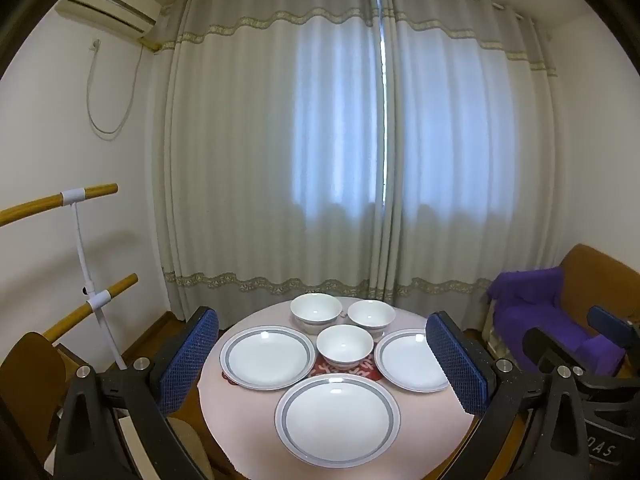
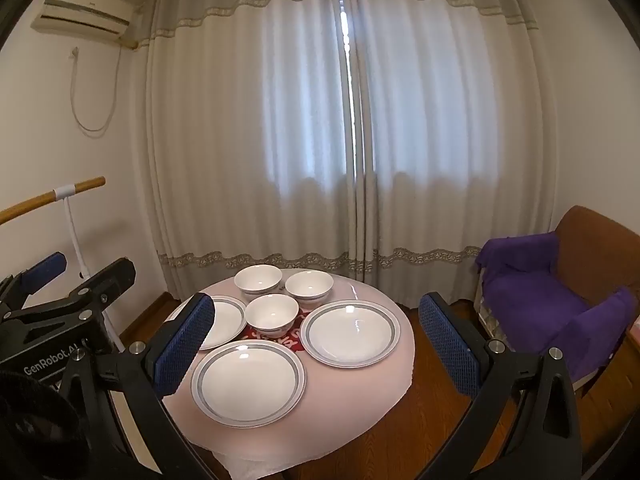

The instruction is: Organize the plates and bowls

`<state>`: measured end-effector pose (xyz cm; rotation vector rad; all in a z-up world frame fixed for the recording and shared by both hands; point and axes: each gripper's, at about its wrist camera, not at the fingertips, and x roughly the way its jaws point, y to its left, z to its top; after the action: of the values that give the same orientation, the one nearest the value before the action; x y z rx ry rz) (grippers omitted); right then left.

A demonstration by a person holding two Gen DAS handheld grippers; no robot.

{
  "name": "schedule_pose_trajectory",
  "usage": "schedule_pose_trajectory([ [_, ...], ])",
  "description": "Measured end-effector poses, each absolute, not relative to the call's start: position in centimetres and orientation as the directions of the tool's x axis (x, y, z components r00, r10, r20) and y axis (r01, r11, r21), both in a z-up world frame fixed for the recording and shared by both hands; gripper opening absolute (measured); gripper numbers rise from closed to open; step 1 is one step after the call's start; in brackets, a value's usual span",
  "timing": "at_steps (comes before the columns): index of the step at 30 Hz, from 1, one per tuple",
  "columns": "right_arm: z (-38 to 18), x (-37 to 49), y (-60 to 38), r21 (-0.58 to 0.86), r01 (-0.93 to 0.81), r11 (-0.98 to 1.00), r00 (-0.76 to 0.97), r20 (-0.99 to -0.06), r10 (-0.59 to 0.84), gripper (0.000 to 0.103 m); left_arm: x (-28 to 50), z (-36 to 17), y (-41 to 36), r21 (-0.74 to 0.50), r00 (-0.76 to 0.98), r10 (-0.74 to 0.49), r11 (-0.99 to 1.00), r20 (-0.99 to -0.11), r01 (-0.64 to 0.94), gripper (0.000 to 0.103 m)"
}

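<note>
White plates and bowls sit spread on the table (image 1: 440, 412), untouched. The near plate (image 1: 337, 420) lies ahead and below the left claw (image 1: 322, 360); the right claw (image 2: 316, 346), likewise wide and empty, is farther right.

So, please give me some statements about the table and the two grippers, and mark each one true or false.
1. Three plates lie on the round table. True.
2. The three bowls are stacked in one pile. False: each stands alone, side by side.
3. The left gripper is open and holds nothing. True.
4. The right gripper is shut on a plate. False: it is open and empty.
5. A purple cloth covers the armchair. True.
</note>
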<state>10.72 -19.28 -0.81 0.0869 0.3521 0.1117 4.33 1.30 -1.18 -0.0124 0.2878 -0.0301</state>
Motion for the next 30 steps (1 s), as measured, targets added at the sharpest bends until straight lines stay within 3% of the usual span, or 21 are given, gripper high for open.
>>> schedule_pose_trajectory([
  [30,-0.9,11.2,-19.4,0.105,-0.081,0.991,0.930,-0.351,0.113,0.103,4.4,-1.5,2.1,-0.031,0.962,-0.044,0.999,-0.268,0.037,0.102],
])
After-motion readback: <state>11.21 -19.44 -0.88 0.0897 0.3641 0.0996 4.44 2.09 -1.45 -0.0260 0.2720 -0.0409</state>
